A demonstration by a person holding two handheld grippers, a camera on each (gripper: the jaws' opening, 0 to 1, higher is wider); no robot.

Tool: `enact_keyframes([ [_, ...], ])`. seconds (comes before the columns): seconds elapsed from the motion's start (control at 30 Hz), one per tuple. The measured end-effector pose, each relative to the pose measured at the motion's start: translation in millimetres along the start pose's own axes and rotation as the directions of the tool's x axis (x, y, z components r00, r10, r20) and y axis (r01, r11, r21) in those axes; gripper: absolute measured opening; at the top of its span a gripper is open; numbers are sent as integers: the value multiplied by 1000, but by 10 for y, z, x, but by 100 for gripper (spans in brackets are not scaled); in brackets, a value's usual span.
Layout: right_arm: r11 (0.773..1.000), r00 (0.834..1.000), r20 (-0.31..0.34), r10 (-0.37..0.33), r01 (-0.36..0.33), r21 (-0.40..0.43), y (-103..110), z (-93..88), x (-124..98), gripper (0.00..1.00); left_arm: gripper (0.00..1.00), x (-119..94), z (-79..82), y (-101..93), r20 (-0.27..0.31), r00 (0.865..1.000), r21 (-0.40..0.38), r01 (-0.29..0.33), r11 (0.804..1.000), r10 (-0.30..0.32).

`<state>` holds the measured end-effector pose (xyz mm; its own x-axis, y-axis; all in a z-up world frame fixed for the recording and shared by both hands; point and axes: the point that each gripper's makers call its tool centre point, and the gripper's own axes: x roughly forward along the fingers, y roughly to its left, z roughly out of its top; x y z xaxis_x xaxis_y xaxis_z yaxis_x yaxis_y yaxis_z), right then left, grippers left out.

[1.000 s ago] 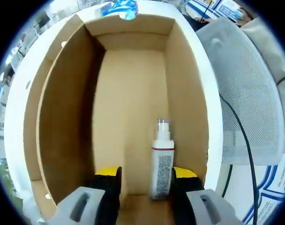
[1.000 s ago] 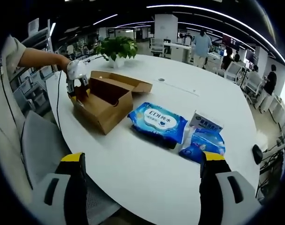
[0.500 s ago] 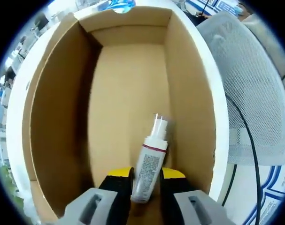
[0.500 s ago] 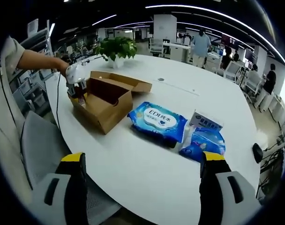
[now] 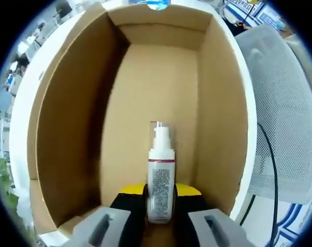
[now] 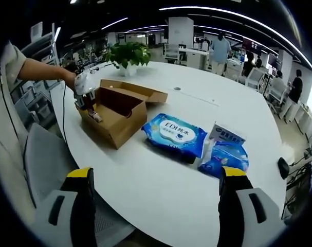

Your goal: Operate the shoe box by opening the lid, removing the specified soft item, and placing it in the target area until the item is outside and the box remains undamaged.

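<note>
One white round table [image 6: 161, 170] in an open office, potted plant [image 6: 128, 53] behind. Left gripper [image 5: 161, 198] pinches spray bottle [image 5: 160, 182] inside shoe box [image 6: 117, 105]; right gripper [image 6: 154, 203] spread, overlooking wipes pack [image 6: 175, 134].

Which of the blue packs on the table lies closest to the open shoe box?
The large wet-wipe pack printed "EDI", lying just beside the shoe box. The smaller blue pack lies farther off, under the white carton.

Bottle [image 5: 160, 180] inside box [image 5: 63, 128], between left hand-held gripper [image 5: 160, 198] jaws.
</note>
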<state>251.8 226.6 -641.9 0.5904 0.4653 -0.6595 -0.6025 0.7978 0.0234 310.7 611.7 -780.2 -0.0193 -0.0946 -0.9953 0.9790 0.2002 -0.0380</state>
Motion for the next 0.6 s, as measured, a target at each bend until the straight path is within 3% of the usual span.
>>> enact_keyframes([
  [0.37,1000,1000,18,17,-16,-19,45,41,-31,93,18,-185,128,15,47,996,-23,-72,997,73],
  [0.6,998,999,35,34,-32,-46,108,85,-24,91,18,-400,289,29,111,984,-52,-136,989,141],
])
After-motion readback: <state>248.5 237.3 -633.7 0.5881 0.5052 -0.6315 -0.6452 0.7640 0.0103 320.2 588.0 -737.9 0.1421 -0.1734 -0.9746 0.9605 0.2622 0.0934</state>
